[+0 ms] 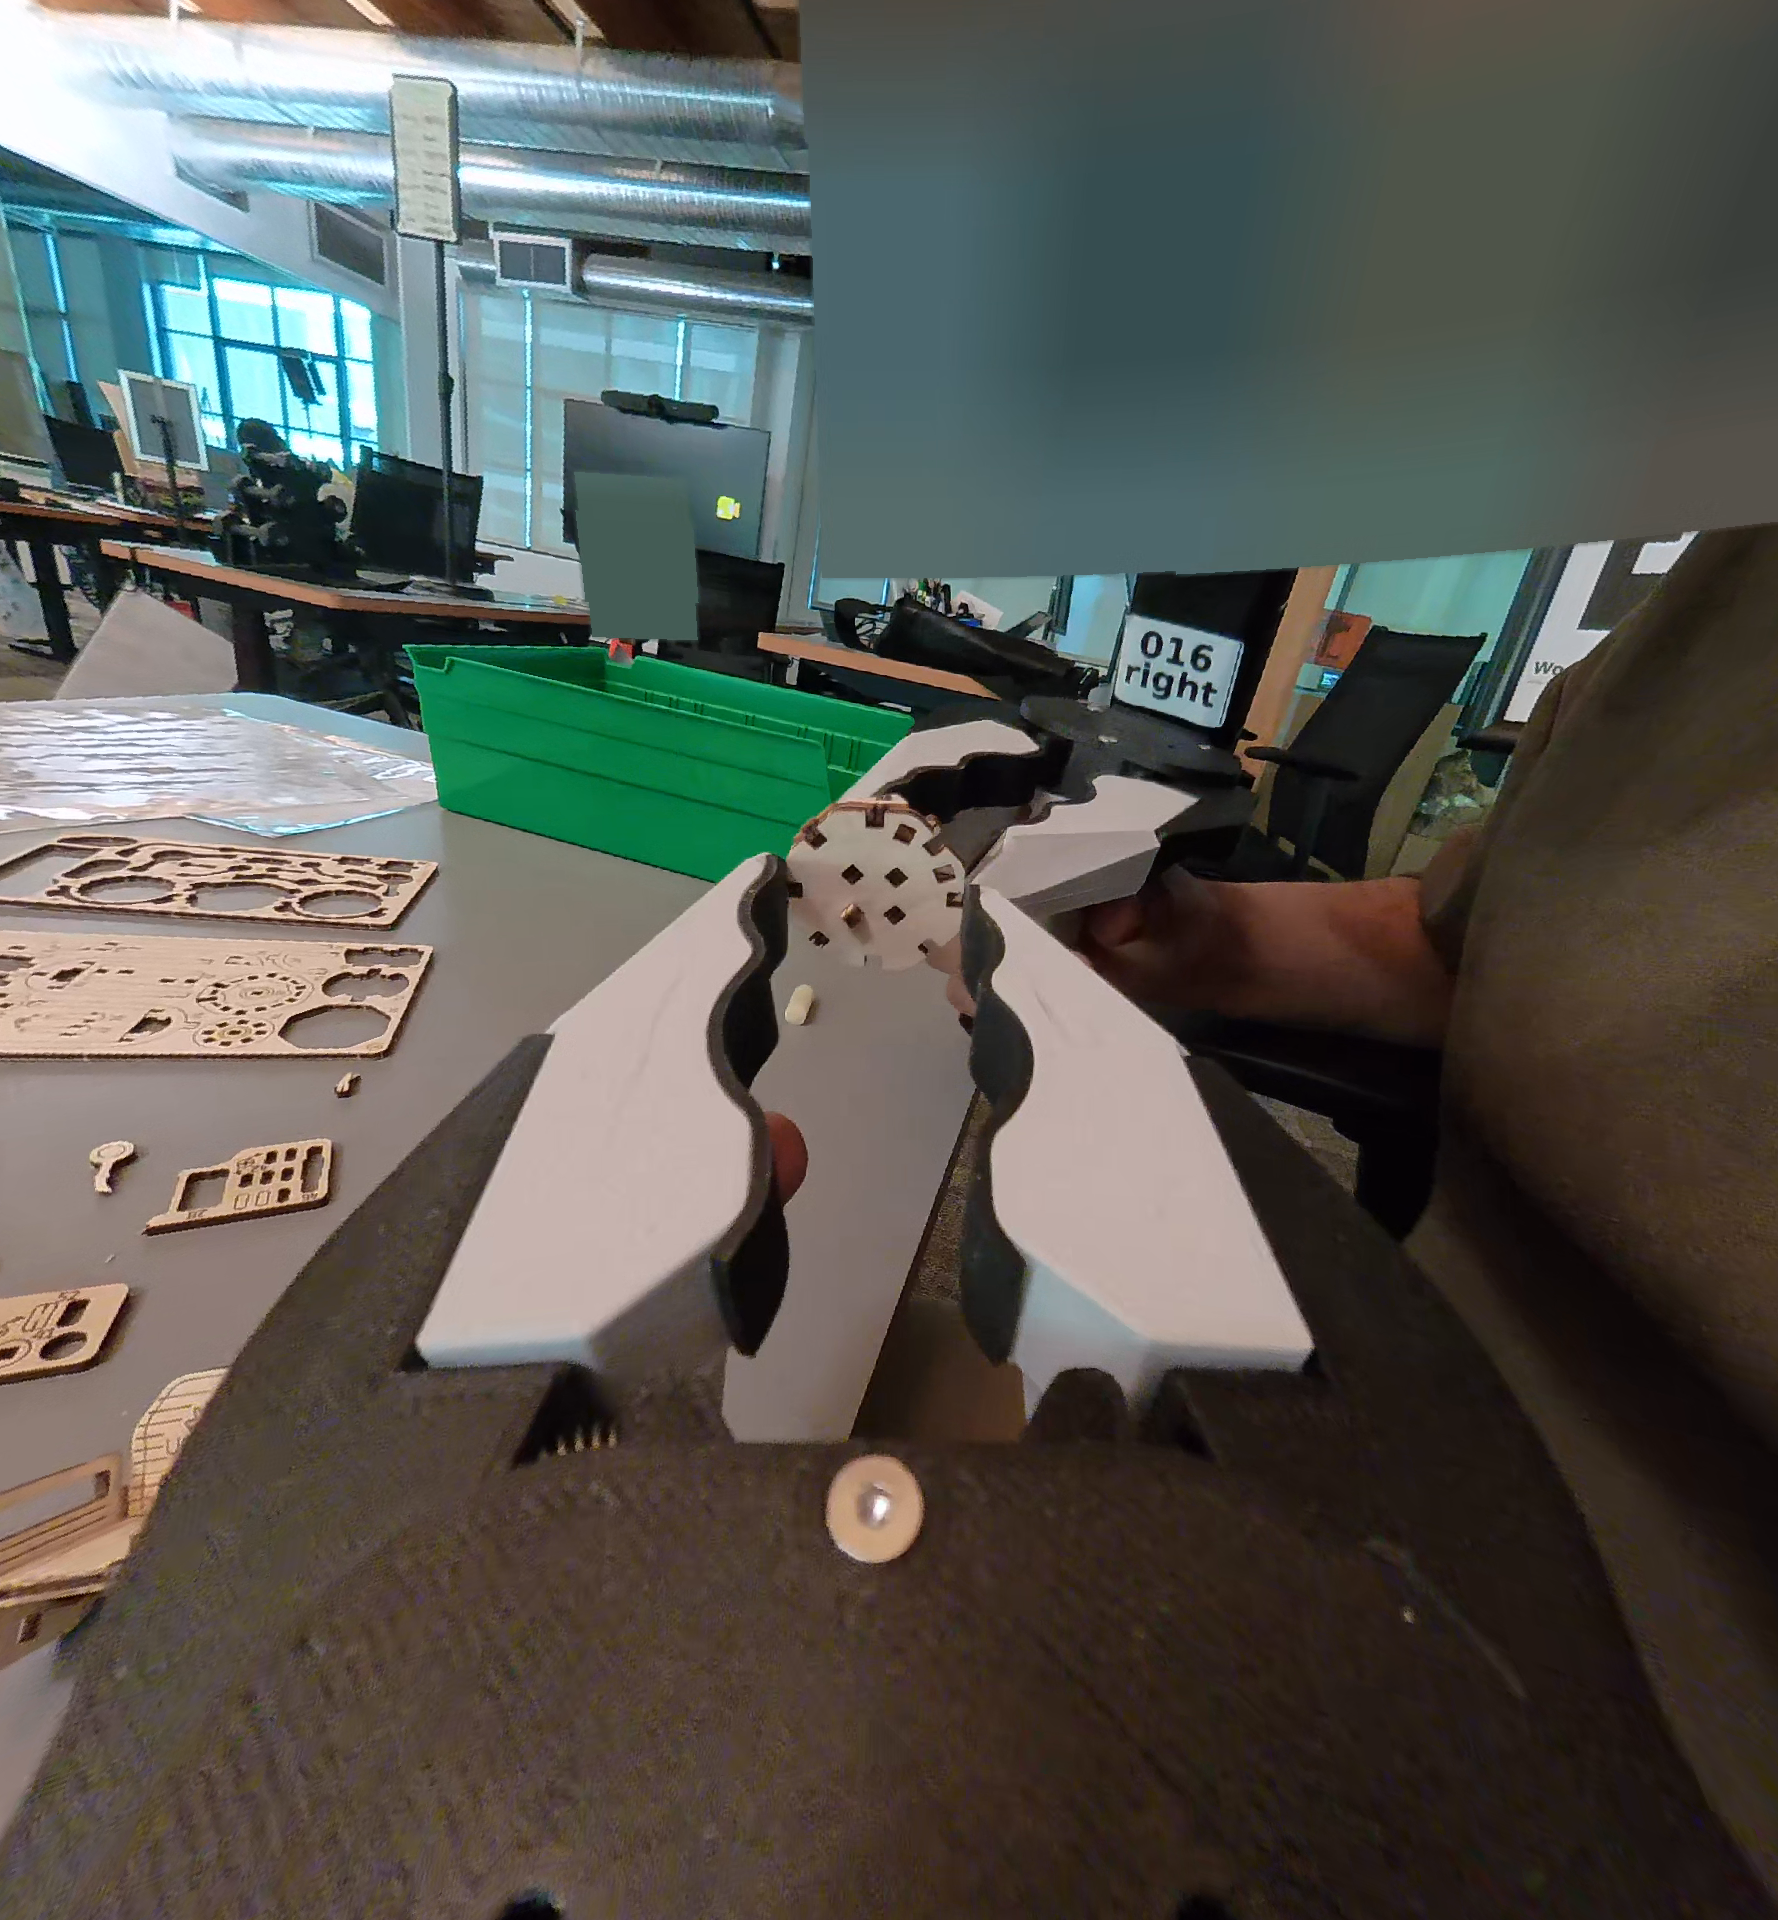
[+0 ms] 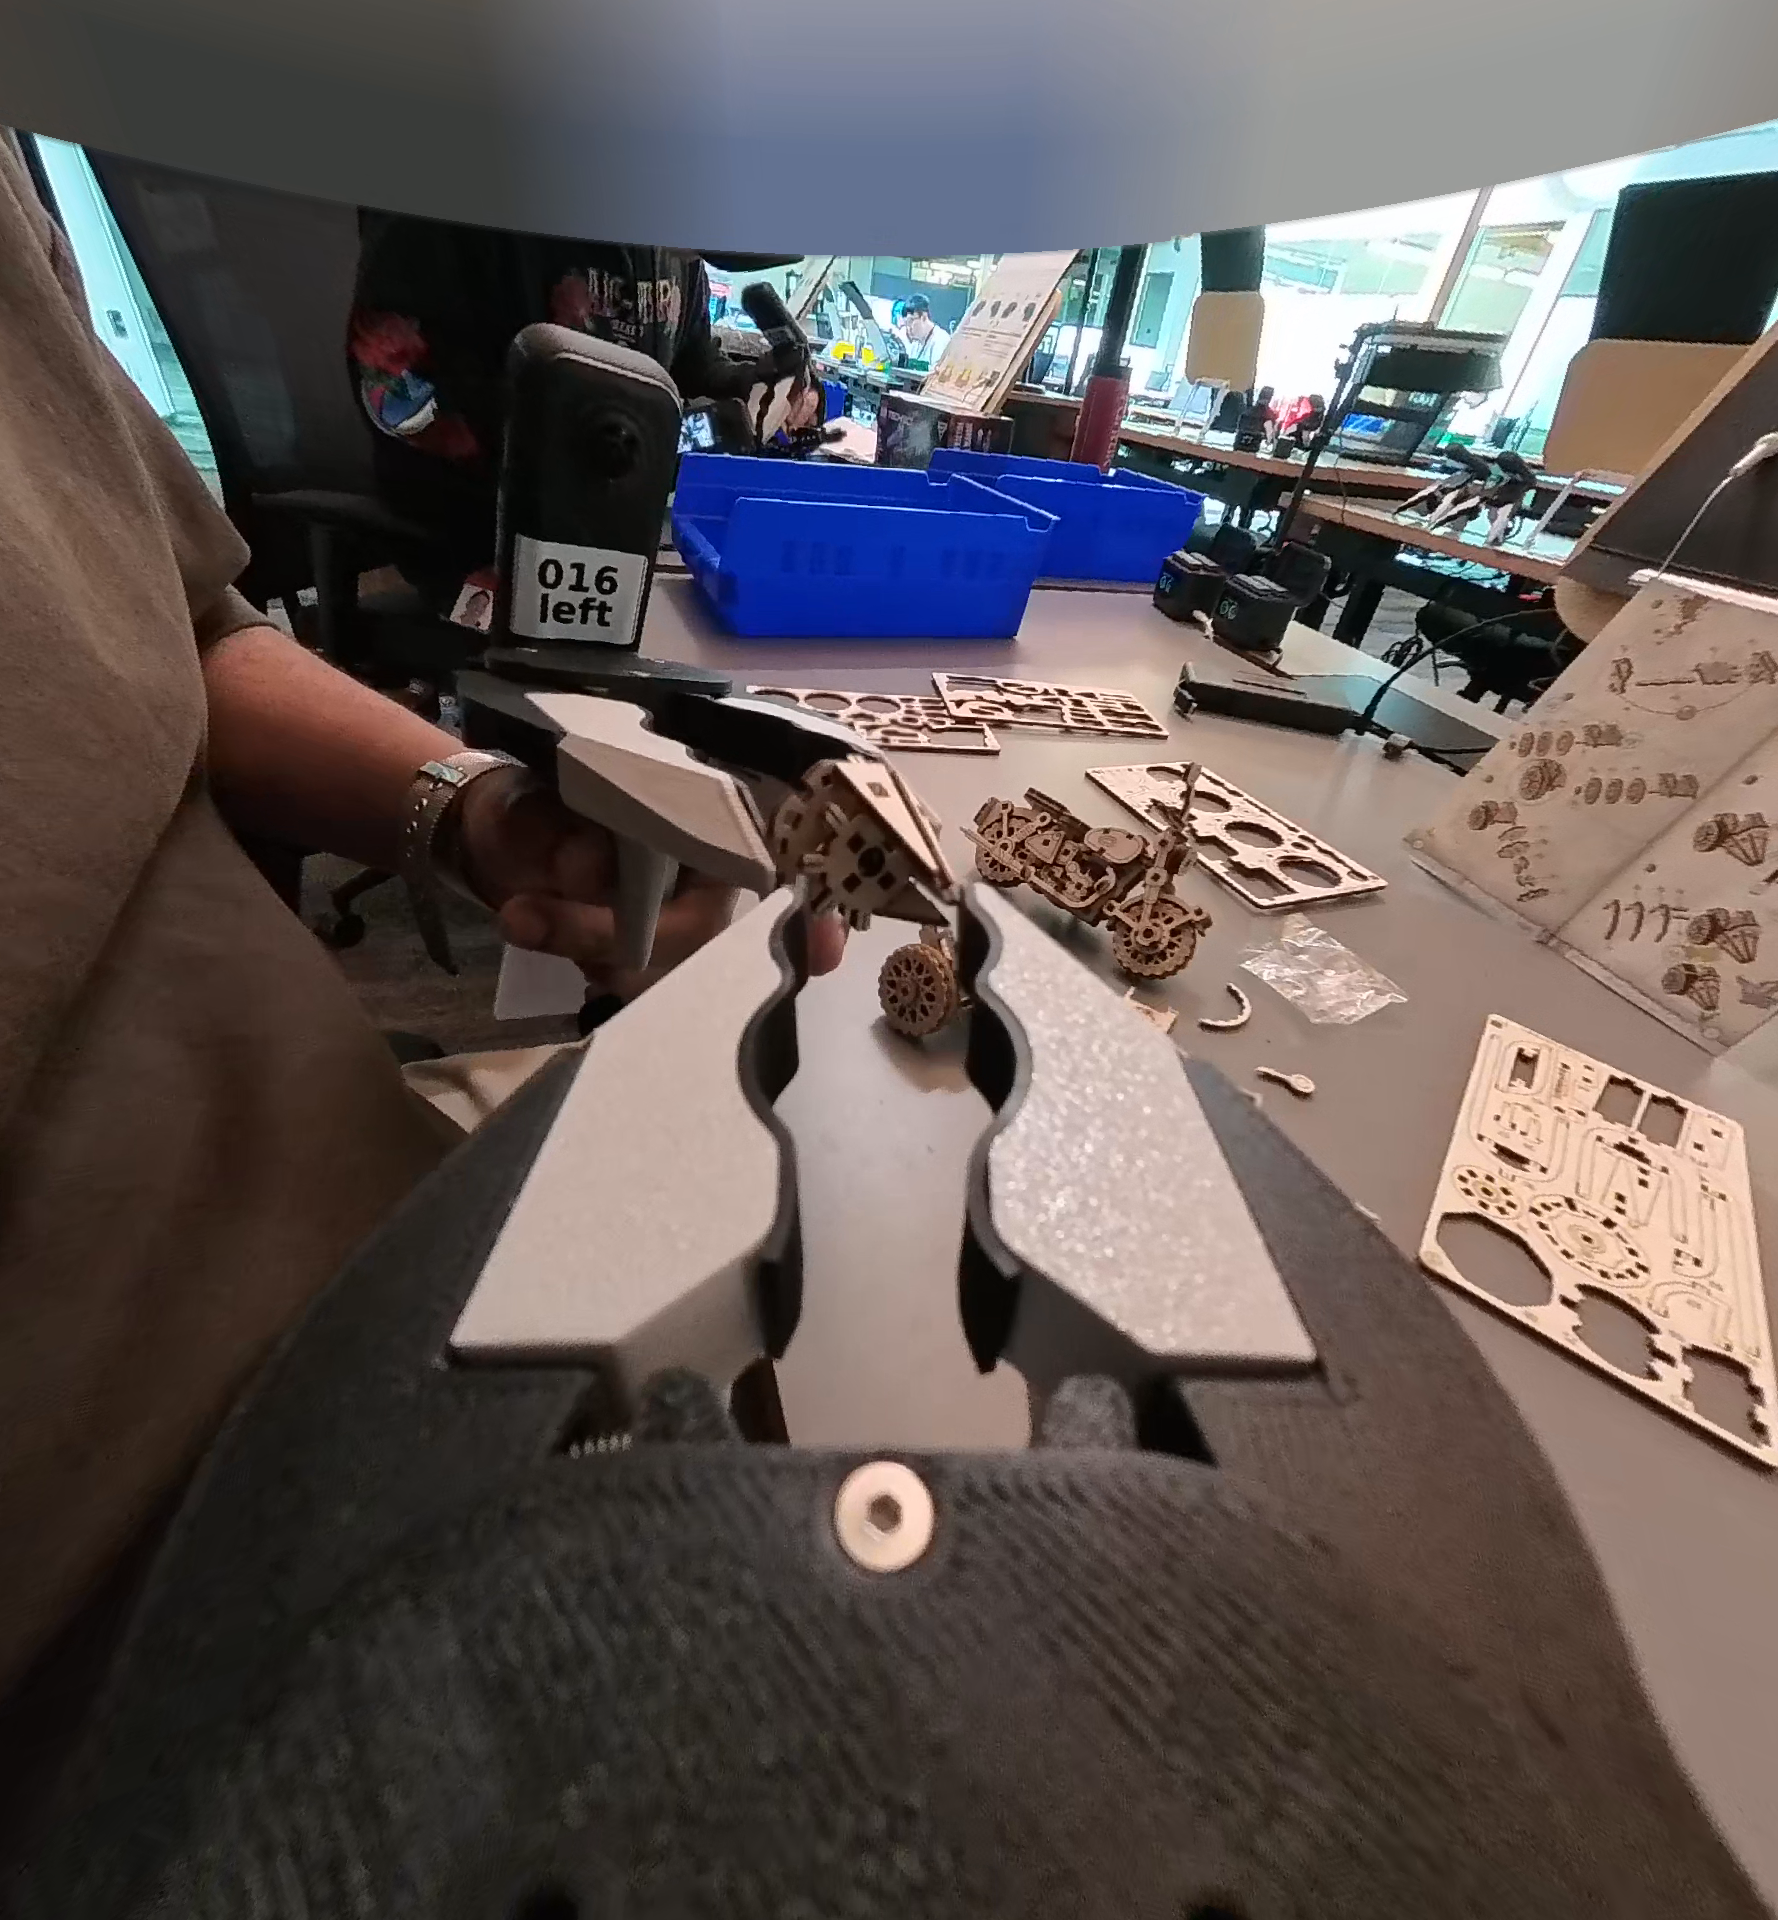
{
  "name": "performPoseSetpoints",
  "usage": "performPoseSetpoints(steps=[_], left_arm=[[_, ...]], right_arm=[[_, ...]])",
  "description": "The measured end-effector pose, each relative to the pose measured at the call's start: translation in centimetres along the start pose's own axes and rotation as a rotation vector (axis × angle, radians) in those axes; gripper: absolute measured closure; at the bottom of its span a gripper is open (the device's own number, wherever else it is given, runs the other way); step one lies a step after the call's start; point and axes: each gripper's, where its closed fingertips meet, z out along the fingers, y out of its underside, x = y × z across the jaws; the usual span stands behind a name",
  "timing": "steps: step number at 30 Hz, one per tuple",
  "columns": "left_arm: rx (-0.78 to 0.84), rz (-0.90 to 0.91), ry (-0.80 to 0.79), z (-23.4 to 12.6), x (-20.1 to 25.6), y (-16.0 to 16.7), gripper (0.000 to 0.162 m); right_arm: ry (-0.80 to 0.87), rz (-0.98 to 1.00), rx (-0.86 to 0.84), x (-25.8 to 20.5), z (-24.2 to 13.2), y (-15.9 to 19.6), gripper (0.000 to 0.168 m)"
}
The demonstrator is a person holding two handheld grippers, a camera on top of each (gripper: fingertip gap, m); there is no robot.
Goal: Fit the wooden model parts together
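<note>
Left claw (image 1: 877,914): tips pinch a pale round slotted wooden wheel part (image 1: 880,894), held above the grey table (image 1: 552,935), at 12 o'clock in its view. Right claw (image 2: 877,904): narrow gap, tips at the same wheel part from 6 o'clock; grip uncertain. Small wooden motorcycle model (image 2: 1082,878) stands at 2 o'clock.

Both wrist cameras look close along their tongs, facing each other across the table (image 1: 552,862).
</note>
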Motion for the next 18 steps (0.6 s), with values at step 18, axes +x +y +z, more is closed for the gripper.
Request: performPoseSetpoints(steps=[18], left_arm=[[-0.005, 0.005, -0.011, -0.06, -0.33, 0.05, 0.131]], right_arm=[[-0.038, 0.075, 0.041, 0.08, -0.43, -0.31, 0.139]])
